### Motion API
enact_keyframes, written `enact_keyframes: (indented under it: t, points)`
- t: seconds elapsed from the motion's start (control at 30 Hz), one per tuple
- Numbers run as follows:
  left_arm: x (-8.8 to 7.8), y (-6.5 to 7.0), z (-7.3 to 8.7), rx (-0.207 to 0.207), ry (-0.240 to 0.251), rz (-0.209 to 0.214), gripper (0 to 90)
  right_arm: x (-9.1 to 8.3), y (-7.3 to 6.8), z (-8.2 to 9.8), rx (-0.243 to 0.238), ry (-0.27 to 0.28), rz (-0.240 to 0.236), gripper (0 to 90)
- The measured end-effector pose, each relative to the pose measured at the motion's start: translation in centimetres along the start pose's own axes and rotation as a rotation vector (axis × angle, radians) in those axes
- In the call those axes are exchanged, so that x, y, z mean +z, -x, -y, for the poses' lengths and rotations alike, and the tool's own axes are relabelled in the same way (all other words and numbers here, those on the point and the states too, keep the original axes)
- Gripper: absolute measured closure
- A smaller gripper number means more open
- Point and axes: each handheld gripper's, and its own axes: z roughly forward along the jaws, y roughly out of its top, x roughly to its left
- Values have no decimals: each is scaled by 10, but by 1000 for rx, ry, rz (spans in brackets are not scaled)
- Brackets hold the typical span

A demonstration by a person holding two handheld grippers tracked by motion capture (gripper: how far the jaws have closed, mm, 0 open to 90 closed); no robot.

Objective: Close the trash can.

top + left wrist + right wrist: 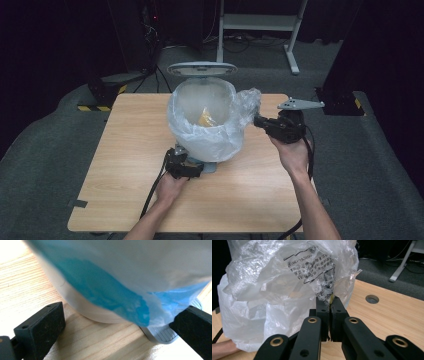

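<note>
Right gripper [260, 121] was pinching the clear bag liner's [287, 285] right-hand edge above the bin [207, 117] mid-table, left gripper [192, 167], jaws spread, apparently bracing the near base, so next the liner wanted drawing up and clear.

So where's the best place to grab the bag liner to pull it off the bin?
Probably the loose bunched flap of the bag at the bin's right rim, coming in level from the right. It stands clear of the bin wall, thin enough to pinch; the right gripper is already shut on it there.
</note>
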Motion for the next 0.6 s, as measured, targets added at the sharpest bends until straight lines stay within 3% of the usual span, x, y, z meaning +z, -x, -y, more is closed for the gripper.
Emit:
enact_keyframes:
  t: [0.6]
  points:
    - [0,0,0,0,0,0,3,25,-15,-27,-41,-25,-49,874]
